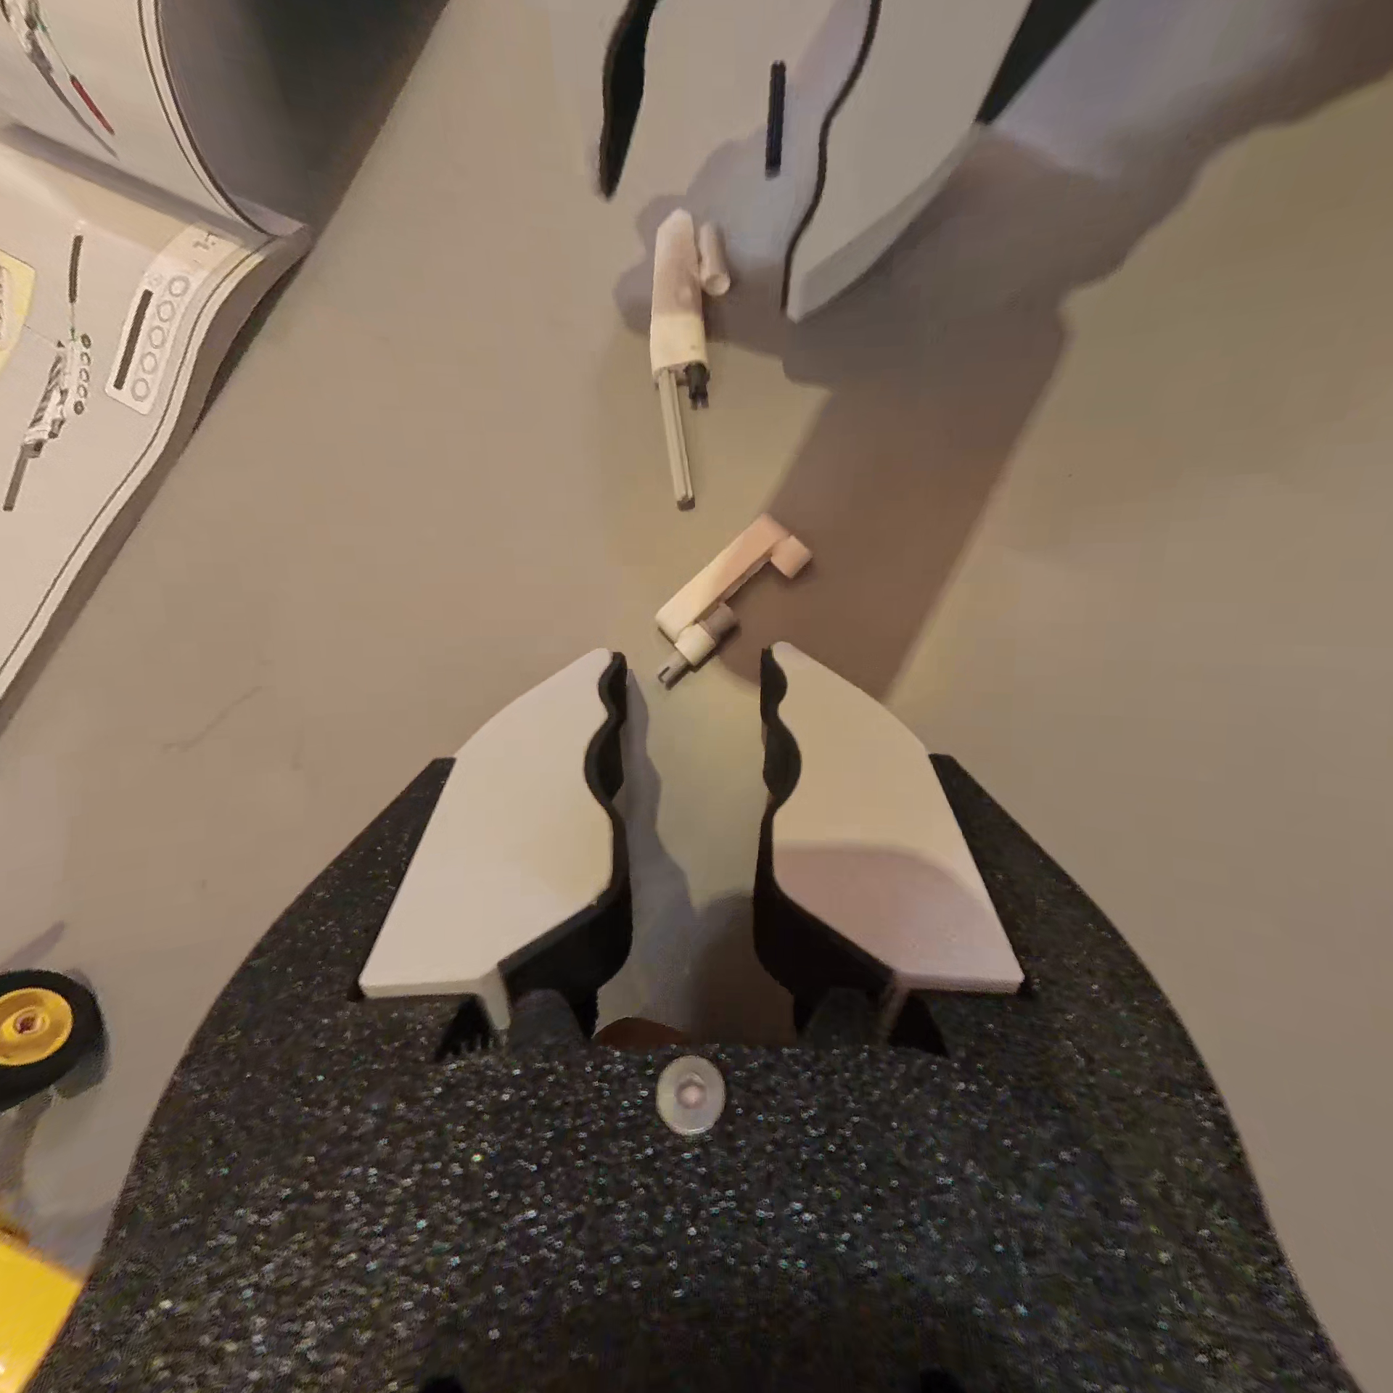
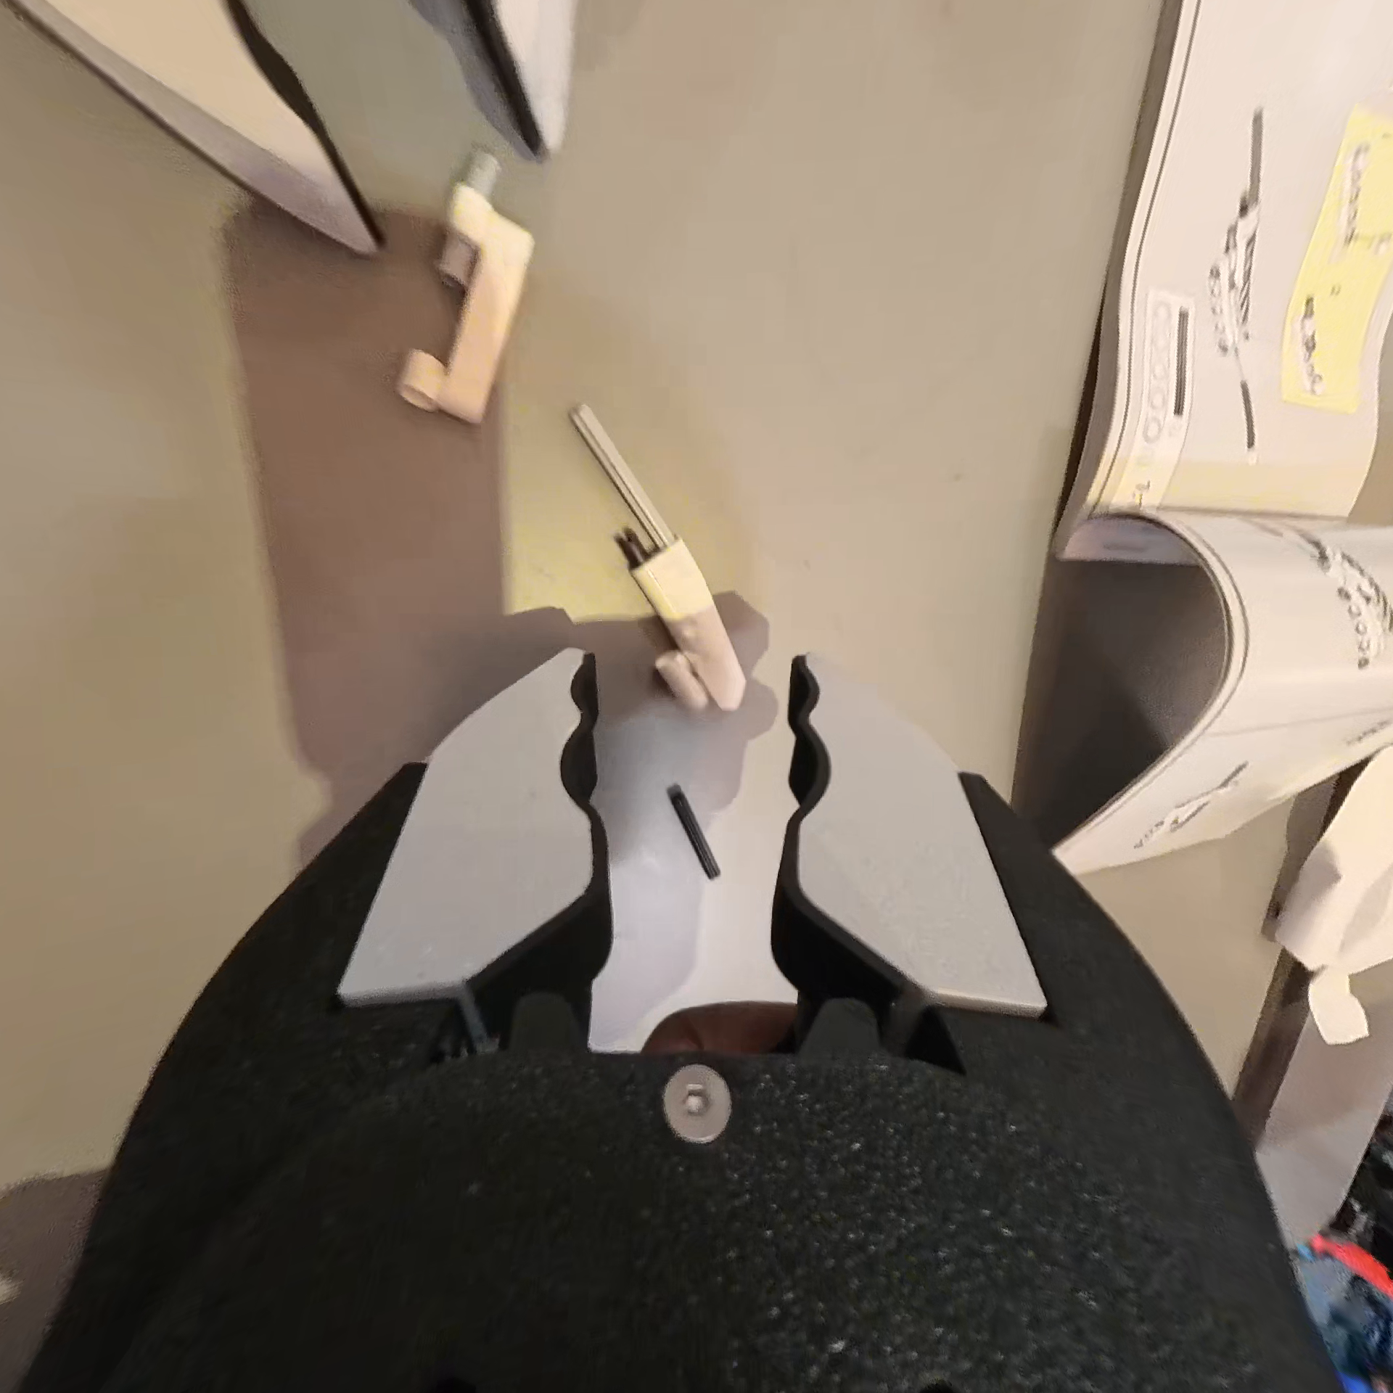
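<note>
Left claw [image 1: 693,663] stands narrowly parted and empty above the beige bench [image 1: 377,678], the short cream crank-shaped plastic piece with grey pin [image 1: 724,595] lying free just beyond its tips; right claw [image 2: 692,671], wider, empty, straddles a thin black pin [image 2: 693,829], the long cream plastic beam with grey axle [image 2: 663,573] just ahead.

Surface: plain beige tabletop [image 1: 339,603], matte, faintly scuffed.
Light: warm, from above; broad soft shadows across the middle (one brighter yellowish patch in the right wrist view).
Edge: table's right side [image 2: 1281,1017], dropping to a dim, cluttered floor beyond.
</note>
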The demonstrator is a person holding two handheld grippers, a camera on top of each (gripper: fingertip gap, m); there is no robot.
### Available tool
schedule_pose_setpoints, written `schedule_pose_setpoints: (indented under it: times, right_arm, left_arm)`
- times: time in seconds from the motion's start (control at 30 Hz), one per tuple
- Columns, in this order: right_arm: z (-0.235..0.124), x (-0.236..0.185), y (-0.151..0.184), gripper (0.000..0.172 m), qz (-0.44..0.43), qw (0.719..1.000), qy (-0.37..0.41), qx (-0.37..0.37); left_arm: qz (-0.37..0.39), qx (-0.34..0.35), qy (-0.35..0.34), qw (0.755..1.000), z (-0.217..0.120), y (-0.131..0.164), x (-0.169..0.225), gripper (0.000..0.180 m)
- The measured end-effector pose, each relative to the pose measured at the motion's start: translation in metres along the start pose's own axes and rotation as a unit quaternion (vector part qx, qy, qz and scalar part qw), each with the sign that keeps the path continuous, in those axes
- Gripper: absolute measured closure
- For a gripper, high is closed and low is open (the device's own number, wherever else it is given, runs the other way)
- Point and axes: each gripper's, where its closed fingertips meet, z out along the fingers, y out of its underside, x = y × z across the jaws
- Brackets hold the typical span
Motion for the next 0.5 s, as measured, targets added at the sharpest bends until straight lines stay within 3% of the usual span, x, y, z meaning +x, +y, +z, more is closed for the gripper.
schedule_pose_setpoints:
  times: [0.1,0.2,0.33,0.5]
  right_arm:
    - [-0.002,-0.012,-0.016,0.123,-0.013,0.999,-0.012,0.046]
    - [-0.005,-0.026,-0.026,0.123,-0.028,0.994,-0.016,0.101]
    - [-0.011,-0.047,-0.038,0.123,-0.048,0.98,-0.03,0.19]
    - [-0.006,-0.052,-0.033,0.124,-0.074,0.972,0.006,0.222]
  left_arm:
    - [0.015,0.002,0.015,1.0,0.003,-0.003,0.001,0.149]
    - [0.017,0.003,0.042,0.999,0.005,-0.004,0.004,0.168]
    - [0.008,0.005,0.056,0.998,0.008,-0.007,0.006,0.168]
    - [-0.052,0.002,0.096,0.994,0.011,-0.013,0.014,0.168]
